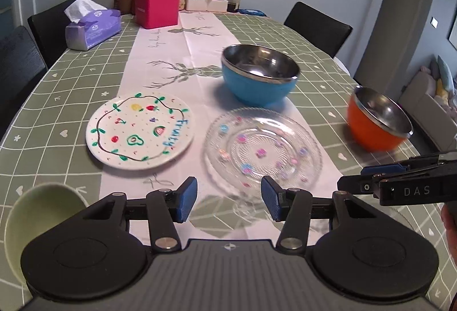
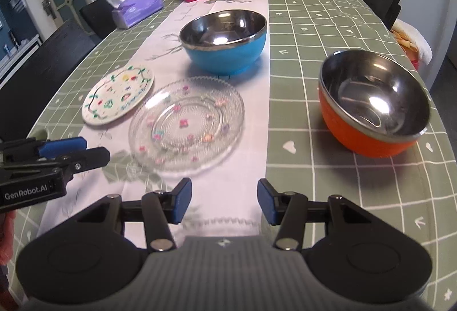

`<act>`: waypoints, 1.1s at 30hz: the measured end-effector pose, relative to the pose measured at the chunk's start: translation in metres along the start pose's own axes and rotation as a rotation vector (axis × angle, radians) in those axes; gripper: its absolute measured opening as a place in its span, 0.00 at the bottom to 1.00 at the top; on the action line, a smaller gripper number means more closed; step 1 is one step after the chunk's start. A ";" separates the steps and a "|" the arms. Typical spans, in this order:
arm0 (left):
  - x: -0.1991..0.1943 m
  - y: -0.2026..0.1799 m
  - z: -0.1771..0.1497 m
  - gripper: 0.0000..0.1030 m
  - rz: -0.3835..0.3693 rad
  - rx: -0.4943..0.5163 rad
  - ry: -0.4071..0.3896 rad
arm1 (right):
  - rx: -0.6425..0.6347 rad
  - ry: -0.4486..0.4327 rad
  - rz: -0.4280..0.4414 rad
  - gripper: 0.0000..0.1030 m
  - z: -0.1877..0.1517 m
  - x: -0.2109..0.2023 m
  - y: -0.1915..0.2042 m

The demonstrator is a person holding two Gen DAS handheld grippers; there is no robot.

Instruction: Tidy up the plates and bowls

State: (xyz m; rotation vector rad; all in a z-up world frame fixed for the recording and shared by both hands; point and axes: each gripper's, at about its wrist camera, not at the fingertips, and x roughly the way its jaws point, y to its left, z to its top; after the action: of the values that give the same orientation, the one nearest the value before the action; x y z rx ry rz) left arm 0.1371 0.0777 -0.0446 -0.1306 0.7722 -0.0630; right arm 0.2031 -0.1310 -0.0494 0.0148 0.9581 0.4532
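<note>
Both grippers tilt downward over the near edge of the table (image 2: 328, 11), side by side, with the glass plate (image 2: 187, 122) as the landmark. The left gripper (image 1: 230, 198) hovers at the plate's near rim, jaws parted with nothing between them. The right gripper (image 2: 224, 201) hangs just nearer than the plate and a little right of it, jaws likewise apart and empty.

The glass plate lies flat on the white runner (image 2: 245, 11). The fruit-painted plate (image 1: 140, 131) lies flat just left of it. The blue bowl (image 2: 225, 39) stands upright directly behind it, the orange bowl (image 2: 374, 102) upright well to its right, and a pale green bowl (image 1: 37, 213) sits near-left, partly hidden.
</note>
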 end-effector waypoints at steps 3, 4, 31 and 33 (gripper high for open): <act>0.008 0.012 0.008 0.58 -0.004 -0.030 0.003 | 0.065 0.018 0.018 0.49 0.012 0.015 -0.005; 0.011 0.016 0.010 0.55 -0.006 -0.039 0.006 | 0.089 0.024 0.022 0.49 0.015 0.019 -0.007; 0.077 0.034 0.030 0.13 -0.057 -0.195 0.074 | 0.283 0.060 0.109 0.18 0.046 0.065 -0.050; 0.077 0.032 0.031 0.11 -0.055 -0.194 0.077 | 0.295 0.061 0.121 0.16 0.046 0.066 -0.052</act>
State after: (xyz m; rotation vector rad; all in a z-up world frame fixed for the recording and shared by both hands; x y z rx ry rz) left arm 0.2140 0.1042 -0.0809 -0.3348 0.8511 -0.0451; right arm 0.2913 -0.1446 -0.0851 0.3288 1.0816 0.4214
